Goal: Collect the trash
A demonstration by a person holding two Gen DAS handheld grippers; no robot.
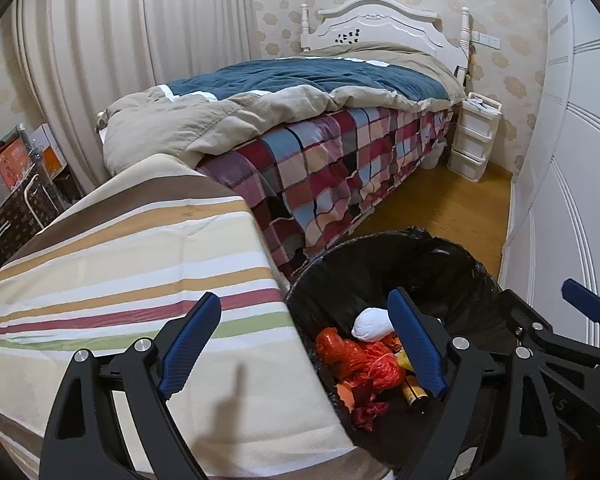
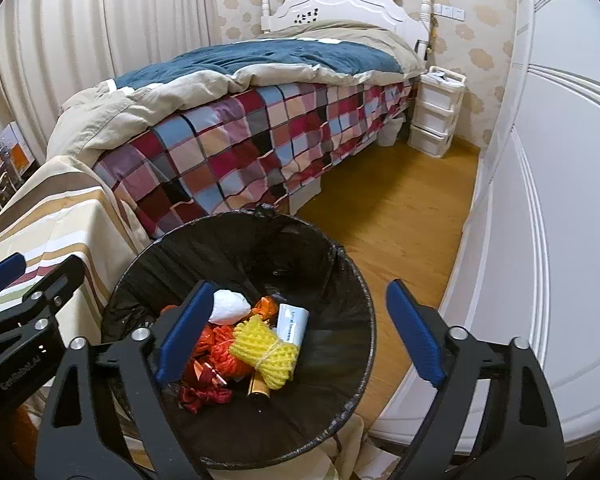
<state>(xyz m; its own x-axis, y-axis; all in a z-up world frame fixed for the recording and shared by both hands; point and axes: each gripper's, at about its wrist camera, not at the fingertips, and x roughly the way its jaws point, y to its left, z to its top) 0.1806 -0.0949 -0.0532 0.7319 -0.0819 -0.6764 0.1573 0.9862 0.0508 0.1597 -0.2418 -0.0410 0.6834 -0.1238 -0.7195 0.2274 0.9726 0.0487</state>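
Right now both of my jaws stand wide apart with nothing between the pads. My right gripper (image 2: 300, 332) hangs over the black-lined trash bin (image 2: 352, 396), tilted down into it, and the collected trash lies directly below and slightly to the left of its centre line: a yellow foam net (image 2: 266, 354), a white crumpled wad (image 2: 230, 307), red plastic scraps (image 2: 220, 346) and a pale tube (image 2: 293, 322), all loose on the bottom.

My left gripper (image 1: 304, 344) straddles the bin's left rim: its left finger sits over the striped cloth (image 1: 140, 264) covering the surface beside the bin, its right finger over the bin's mouth. From there the white wad (image 1: 372, 324) and red plastic (image 1: 360, 360) lie between the fingers, low and to the right.

So the right hand is the nearer one to the bin's contents. I see no loose trash left on the striped cloth or the wooden floor (image 2: 400, 216); I judge the next piece, if any, lies outside both views.
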